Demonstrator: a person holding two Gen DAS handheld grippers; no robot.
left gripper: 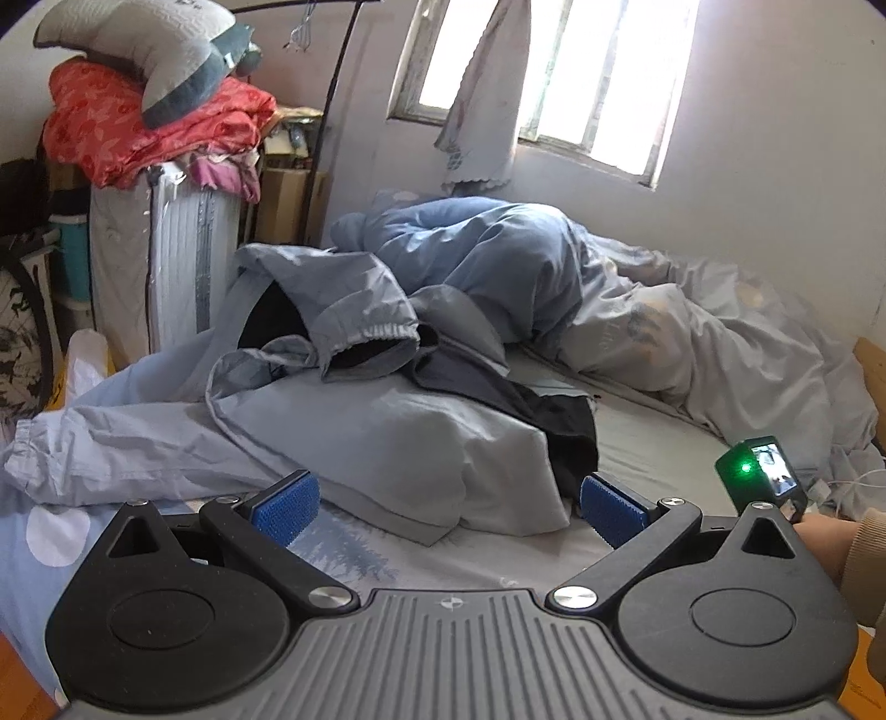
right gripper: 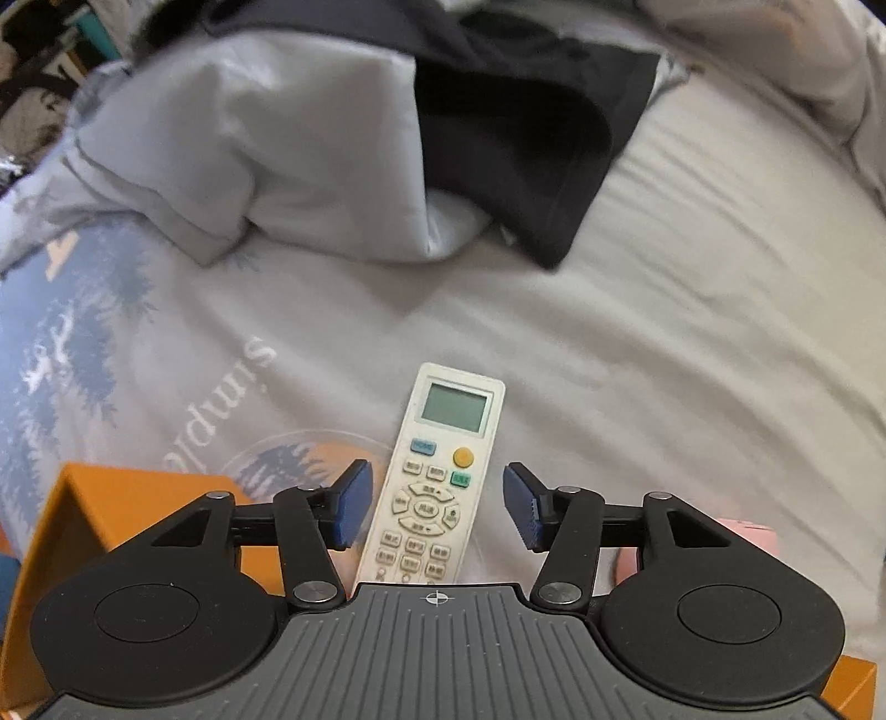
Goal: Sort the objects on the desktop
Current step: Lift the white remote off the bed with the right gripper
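The bed (left gripper: 653,437), under a pale grey printed sheet, carries everything, and most of it is heaped with bedding. A blue-grey duvet (left gripper: 476,266) lies bunched across the middle toward the window wall, with a grey jacket (left gripper: 354,310) crumpled in front of it and a dark garment (right gripper: 520,138) draped over a pale pillow (right gripper: 310,166) nearer the front edge. Beyond the bed's far left corner a white suitcase (left gripper: 188,260) stands upright, topped with a red quilt (left gripper: 144,127) and a grey cushion (left gripper: 149,50).

At the near edge an orange box (right gripper: 105,509) sits at the left, partly hidden behind the right gripper (right gripper: 434,504); what it holds cannot be seen. A second orange corner shows at the lower right, and a small pink item (right gripper: 747,531) lies by the right finger arm.

The white remote control (right gripper: 437,476) lies face up on the sheet near the front edge, screen end pointing away. It sits between the right gripper's blue pads (right gripper: 351,504), which stand wide apart and clear of it on both sides.

The left gripper (left gripper: 448,507) hangs over the front of the bed, spread wide and holding nothing.
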